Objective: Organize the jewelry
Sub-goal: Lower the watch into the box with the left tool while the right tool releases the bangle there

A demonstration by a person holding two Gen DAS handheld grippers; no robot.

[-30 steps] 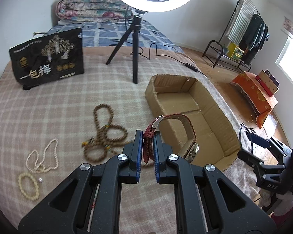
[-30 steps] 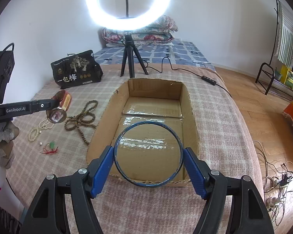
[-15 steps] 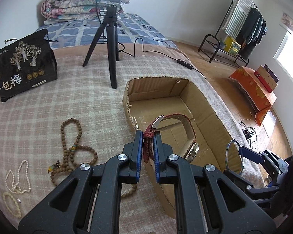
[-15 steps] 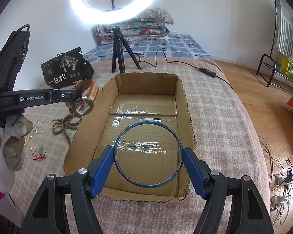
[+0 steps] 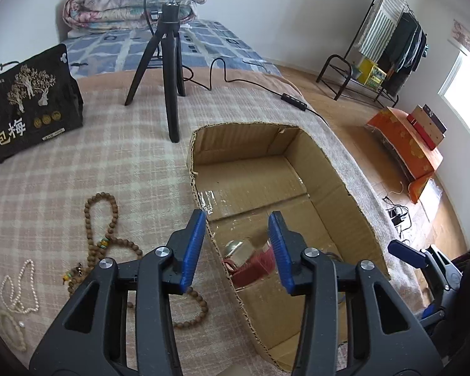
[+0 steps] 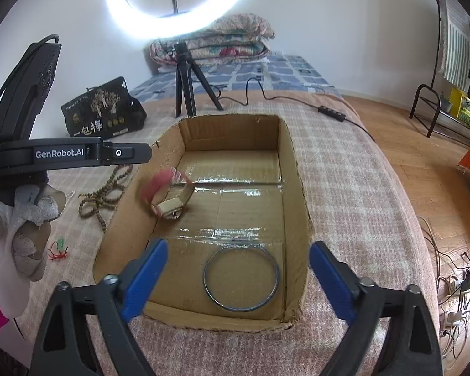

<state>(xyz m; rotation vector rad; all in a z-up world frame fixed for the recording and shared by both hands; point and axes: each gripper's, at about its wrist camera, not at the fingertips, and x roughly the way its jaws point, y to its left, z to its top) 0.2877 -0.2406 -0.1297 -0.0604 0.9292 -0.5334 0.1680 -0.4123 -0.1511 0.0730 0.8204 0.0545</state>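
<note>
An open cardboard box (image 5: 341, 188) (image 6: 293, 163) lies on the bed. My left gripper (image 5: 239, 247) is open over the box's left wall; the red-strapped watch (image 5: 250, 263) (image 6: 169, 197) is below it inside the box, blurred in the right wrist view. My right gripper (image 6: 235, 277) is open above the box's near end, and the thin metal bangle (image 6: 241, 282) lies flat on the box floor under it. On the blanket left of the box lie a brown bead necklace (image 5: 100, 216) (image 6: 106, 194), a white pearl necklace (image 5: 18, 285) and a pale bead bracelet (image 5: 11, 333).
A ring-light tripod (image 5: 169, 62) (image 6: 185, 84) and its cable stand beyond the box. A black gift bag (image 5: 28, 103) (image 6: 103, 109) stands at the back left. A small red-and-green charm (image 6: 58, 249) lies on the blanket. The bed edge drops to wooden floor on the right.
Both grippers opened. The watch dropped from my left gripper into the box, and the bangle dropped from my right gripper onto the box floor. The left gripper moved farther over the box.
</note>
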